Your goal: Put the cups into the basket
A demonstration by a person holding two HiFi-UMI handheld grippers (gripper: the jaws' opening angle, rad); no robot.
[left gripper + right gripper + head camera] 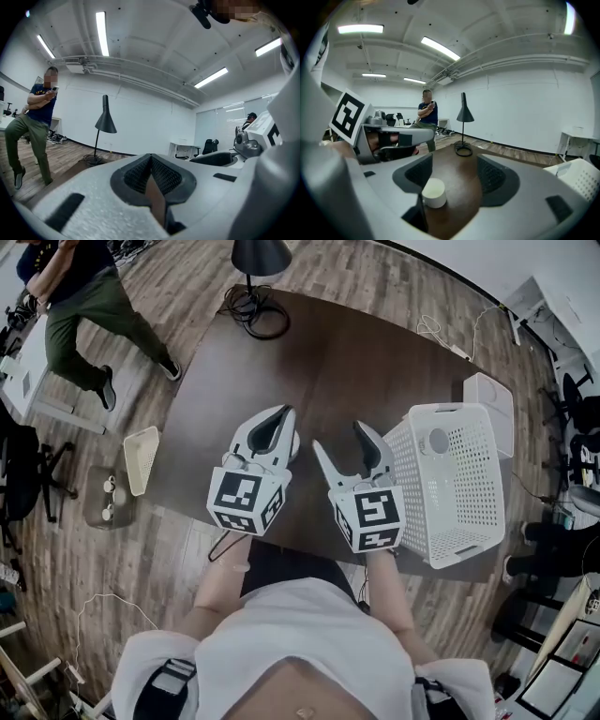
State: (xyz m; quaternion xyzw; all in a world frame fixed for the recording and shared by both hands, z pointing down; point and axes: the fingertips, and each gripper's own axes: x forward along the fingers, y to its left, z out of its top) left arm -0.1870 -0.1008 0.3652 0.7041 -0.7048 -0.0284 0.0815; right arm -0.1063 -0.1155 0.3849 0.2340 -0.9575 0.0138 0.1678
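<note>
My right gripper (341, 441) (454, 176) hangs low over the dark brown table (328, 362), its jaws open. A small white cup (434, 192) stands upright on the table between them, close to the left pad and apart from the right one. That cup does not show in the head view. Just to the right stands the white slatted basket (441, 413) (581, 176), with another white cup (437, 441) inside. My left gripper (277, 420) (151, 161) is beside the right one, shut, with nothing between its pads.
A black floor lamp (260, 259) stands at the table's far edge with a coiled cable. A white box (492, 395) sits behind the basket. A person (89, 296) stands at far left, and a small basket (141, 457) lies on the floor.
</note>
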